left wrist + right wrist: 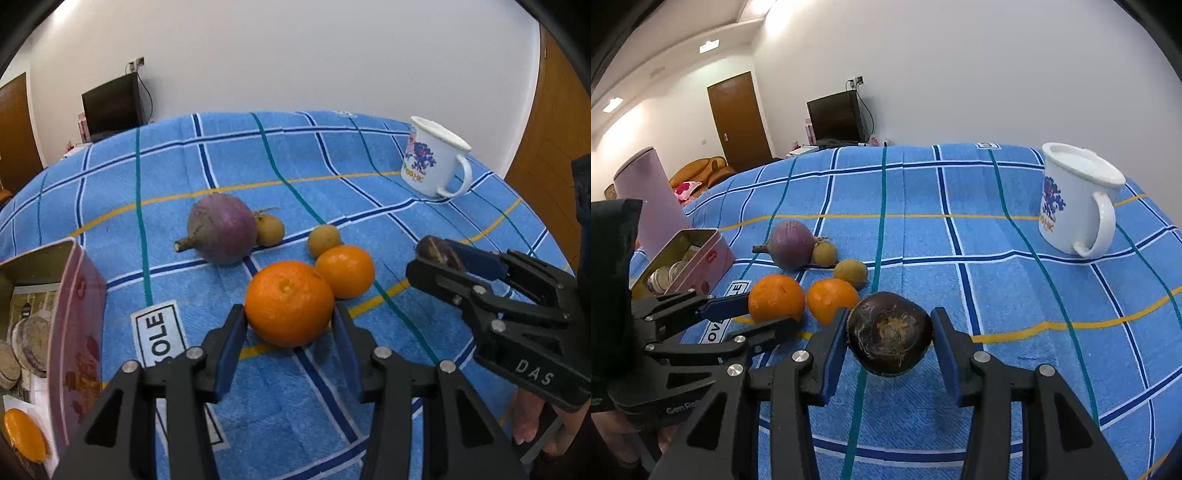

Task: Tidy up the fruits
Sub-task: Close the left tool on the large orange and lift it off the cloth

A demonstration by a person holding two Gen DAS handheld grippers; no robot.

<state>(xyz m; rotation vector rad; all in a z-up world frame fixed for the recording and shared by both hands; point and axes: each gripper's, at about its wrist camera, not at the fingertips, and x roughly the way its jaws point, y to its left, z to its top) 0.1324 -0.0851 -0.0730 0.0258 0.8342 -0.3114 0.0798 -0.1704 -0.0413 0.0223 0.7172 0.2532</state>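
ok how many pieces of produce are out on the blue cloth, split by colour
orange: 2, the big orange and the smaller orange
purple: 1, the turnip
tan: 2, the longan by the turnip and the other longan
dark brown: 1, the water chestnut
total: 6
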